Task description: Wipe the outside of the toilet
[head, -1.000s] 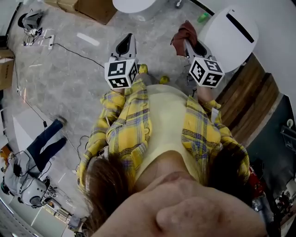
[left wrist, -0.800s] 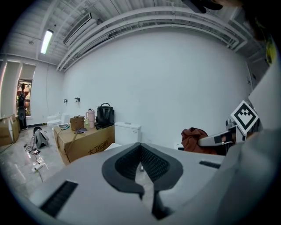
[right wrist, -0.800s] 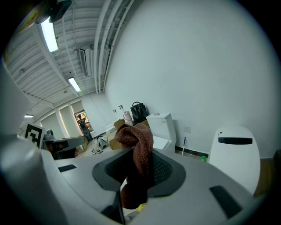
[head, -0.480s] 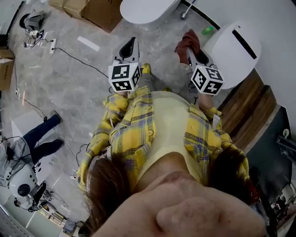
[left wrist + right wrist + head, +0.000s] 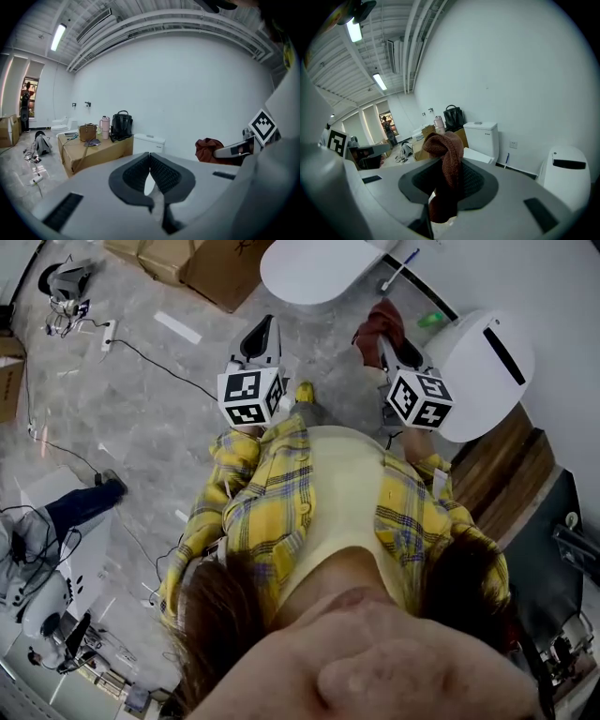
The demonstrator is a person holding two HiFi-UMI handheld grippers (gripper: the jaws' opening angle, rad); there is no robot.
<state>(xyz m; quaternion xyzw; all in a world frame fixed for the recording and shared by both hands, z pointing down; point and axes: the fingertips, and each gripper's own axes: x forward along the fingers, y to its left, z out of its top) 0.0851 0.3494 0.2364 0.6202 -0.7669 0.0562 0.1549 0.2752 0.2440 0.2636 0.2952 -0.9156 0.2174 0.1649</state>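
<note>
Toilet (image 5: 314,268) and bin (image 5: 483,367) have both slid further into the head view than a second ago. Then only a sliver of the white lid showed at the top edge; now most of its oval is in sight, ahead of the two claws. I take it the person is walking up to it (the floor (image 5: 141,409) has scrolled down the picture with it).

Right claw (image 5: 384,336) is clenched on a red-brown cloth (image 5: 380,320), which in the right gripper view bunches above the jaws and hangs down through them. Beyond it the toilet's cistern stands against the wall, with the bin nearer on the right.

Left claw (image 5: 265,329) is closed, its pads meeting at the tips with nothing between them. It points toward the toilet and a box (image 5: 93,150) that carries bags beside it.

Cloth and toilet are well apart, so no wiping has begun. My guess is that the approach must finish first, and then the cloth can be pressed to the outer shell.
</note>
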